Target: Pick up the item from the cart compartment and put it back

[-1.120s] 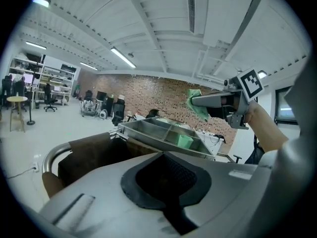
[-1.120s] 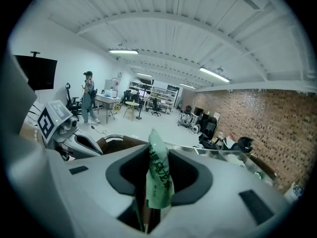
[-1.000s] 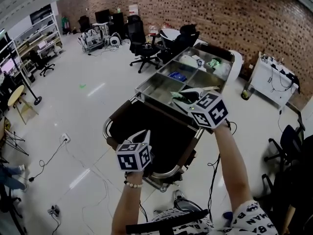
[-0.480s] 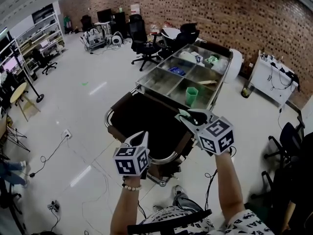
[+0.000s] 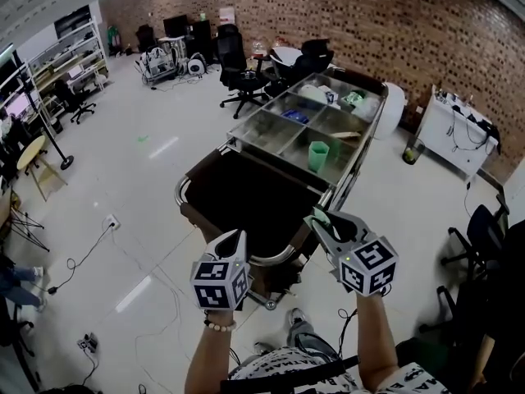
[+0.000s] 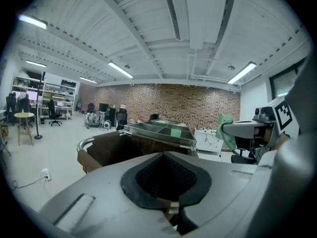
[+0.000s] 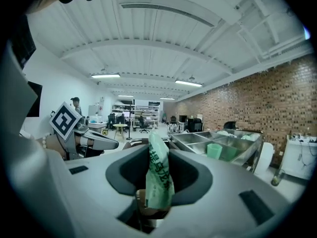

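Note:
My right gripper (image 5: 321, 221) is shut on a green printed packet (image 7: 158, 175) that stands upright between its jaws. It hangs in the air on the near side of the cart, over the floor by the cart's right corner. The packet also shows as a green flap (image 6: 227, 128) in the left gripper view. The steel compartment tray (image 5: 271, 134) tops the cart, and a green cup (image 5: 318, 155) stands in its near right compartment. My left gripper (image 5: 233, 238) is shut and empty, level with the cart's handle (image 5: 271, 258).
The cart's lower part is a dark brown bin (image 5: 246, 199). Other compartments hold a blue item (image 5: 296, 116) and white and green things (image 5: 344, 98). Office chairs (image 5: 242, 76) stand beyond the cart, a white cabinet (image 5: 455, 134) at the right, and cables lie on the floor (image 5: 90, 261).
My right gripper has drawn back from over the tray toward me, carrying the green packet. The green cup in the compartment came into sight. The left gripper sank slightly.

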Demonstrator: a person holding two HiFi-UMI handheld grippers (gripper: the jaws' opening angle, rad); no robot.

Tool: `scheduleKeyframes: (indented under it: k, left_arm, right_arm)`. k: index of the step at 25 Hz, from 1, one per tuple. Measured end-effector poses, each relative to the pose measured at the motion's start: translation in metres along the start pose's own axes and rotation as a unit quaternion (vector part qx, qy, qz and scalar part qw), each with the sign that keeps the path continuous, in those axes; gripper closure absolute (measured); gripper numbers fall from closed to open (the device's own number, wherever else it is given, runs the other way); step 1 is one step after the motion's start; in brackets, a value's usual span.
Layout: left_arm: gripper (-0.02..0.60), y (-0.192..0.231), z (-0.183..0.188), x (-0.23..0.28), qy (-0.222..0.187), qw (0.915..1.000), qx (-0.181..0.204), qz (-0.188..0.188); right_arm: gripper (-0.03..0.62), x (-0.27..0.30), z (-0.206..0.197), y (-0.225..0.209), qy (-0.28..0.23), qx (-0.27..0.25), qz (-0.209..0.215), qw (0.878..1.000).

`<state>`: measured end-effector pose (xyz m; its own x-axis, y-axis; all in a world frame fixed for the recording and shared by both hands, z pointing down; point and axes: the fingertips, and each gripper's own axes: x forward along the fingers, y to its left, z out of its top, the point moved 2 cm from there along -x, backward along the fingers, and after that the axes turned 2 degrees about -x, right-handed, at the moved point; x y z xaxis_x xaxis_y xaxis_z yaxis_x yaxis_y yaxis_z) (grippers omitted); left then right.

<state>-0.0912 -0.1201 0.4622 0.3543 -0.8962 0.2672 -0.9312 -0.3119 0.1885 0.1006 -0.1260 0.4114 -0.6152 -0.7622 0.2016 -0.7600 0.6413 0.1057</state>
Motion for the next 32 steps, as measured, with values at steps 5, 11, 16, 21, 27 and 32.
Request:
scheduleKeyframes:
  k: [5,11,16,21,27,32]
  left_arm:
    - [0.578,-0.005,-0.009,-0.009,0.0,1.0,-0.006,-0.004]
    - [0.577,-0.015,-0.014,-0.012,-0.003,0.9999,-0.005,-0.014]
    - [0.577,-0.018,-0.024,-0.015,-0.002,0.9999,-0.004,-0.015]
    - [0.577,-0.02,-0.03,-0.015,-0.002,0.9998,-0.007,-0.019]
    - [0.577,-0.02,-0.029,-0.019,-0.003,0.9998,-0.001,-0.018]
    - [0.578,-0.019,-0.029,-0.02,-0.003,0.9998,0.003,-0.021]
  right_arm:
    - [0.465,-0.011,-0.025,0.009,-0.009,0.025,-0.034,0.999]
    - [0.465,-0.015,-0.043,0.015,0.004,0.034,-0.04,0.999]
    - [0.465,-0.02,-0.047,0.022,0.007,0.032,-0.036,0.999]
    - [0.465,-0.023,-0.057,0.026,0.015,0.039,-0.036,0.998]
    - [0.465,-0.023,-0.055,0.032,0.012,0.04,-0.032,0.999]
    - [0.465,-0.023,-0.052,0.034,0.008,0.039,-0.03,0.999]
